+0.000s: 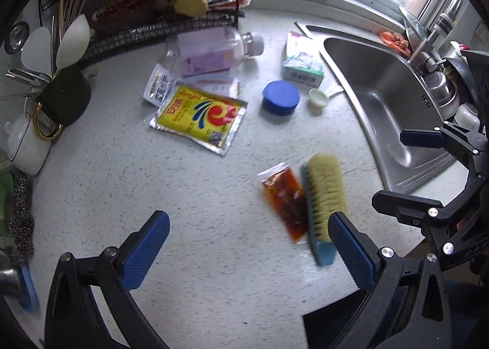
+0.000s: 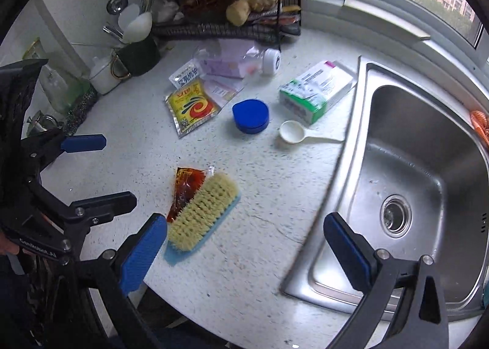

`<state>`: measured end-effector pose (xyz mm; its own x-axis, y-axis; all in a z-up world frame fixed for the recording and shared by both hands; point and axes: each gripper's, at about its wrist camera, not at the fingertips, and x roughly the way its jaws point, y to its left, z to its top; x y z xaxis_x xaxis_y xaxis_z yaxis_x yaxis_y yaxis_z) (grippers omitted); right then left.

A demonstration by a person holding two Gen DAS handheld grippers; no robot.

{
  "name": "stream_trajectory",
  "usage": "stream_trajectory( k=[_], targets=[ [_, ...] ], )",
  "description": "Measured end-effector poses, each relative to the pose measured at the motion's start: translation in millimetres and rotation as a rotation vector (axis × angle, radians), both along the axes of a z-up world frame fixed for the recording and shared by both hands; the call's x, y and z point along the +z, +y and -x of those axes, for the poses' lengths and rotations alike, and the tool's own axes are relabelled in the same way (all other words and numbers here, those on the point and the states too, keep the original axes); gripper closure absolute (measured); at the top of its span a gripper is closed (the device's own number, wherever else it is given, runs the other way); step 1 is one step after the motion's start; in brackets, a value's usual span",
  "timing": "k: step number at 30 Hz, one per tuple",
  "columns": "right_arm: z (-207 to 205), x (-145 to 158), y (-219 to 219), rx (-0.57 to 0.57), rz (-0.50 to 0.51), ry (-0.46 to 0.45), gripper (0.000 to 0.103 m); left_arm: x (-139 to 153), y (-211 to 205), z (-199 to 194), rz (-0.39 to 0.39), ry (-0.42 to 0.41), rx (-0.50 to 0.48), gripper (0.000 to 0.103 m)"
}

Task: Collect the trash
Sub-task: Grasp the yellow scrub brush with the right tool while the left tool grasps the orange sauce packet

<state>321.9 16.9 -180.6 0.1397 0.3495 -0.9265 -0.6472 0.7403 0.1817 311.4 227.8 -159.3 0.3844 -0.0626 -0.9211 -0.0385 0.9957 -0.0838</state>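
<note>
Trash lies scattered on the speckled white counter: a red sauce packet (image 1: 284,199) (image 2: 186,190) against a scrubbing brush (image 1: 324,196) (image 2: 204,214), a yellow foil packet (image 1: 200,118) (image 2: 191,110), a small white packet (image 1: 159,88) (image 2: 183,75), an empty plastic bottle (image 1: 211,49) (image 2: 235,62) on its side, and a green-white box (image 1: 301,59) (image 2: 314,91). My left gripper (image 1: 249,245) (image 2: 97,173) hovers open just short of the sauce packet. My right gripper (image 2: 246,252) (image 1: 409,170) is open too, above the counter's edge beside the brush.
A blue round lid (image 1: 280,98) (image 2: 250,116) and a white scoop (image 1: 318,98) (image 2: 293,132) lie mid-counter. The steel sink (image 1: 391,110) (image 2: 412,181) fills the right side. At the back stand a black wire rack (image 1: 137,28) (image 2: 220,28) holding ginger, and a dark utensil cup (image 1: 65,95) (image 2: 137,56).
</note>
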Motion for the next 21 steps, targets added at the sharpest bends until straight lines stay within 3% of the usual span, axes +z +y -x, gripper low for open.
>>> stream_trajectory(
  k=[9,12,17,21],
  targets=[
    [-1.3,-30.3,39.1,-0.063,0.057,0.072,0.001,-35.3,32.2,7.0,-0.03,0.075,0.034,0.0],
    [-1.1,-38.1,43.2,-0.086,0.086,0.085,0.009,-43.1,33.8,9.7,-0.012,0.082,0.016,0.0],
    [0.1,-48.9,43.1,-0.11,0.14,0.101,0.011,-48.1,31.3,12.3,0.002,0.085,-0.004,0.0],
    [3.1,-54.2,46.9,-0.098,0.136,0.107,0.039,-51.9,32.3,11.2,0.019,0.088,-0.003,0.0]
  ],
)
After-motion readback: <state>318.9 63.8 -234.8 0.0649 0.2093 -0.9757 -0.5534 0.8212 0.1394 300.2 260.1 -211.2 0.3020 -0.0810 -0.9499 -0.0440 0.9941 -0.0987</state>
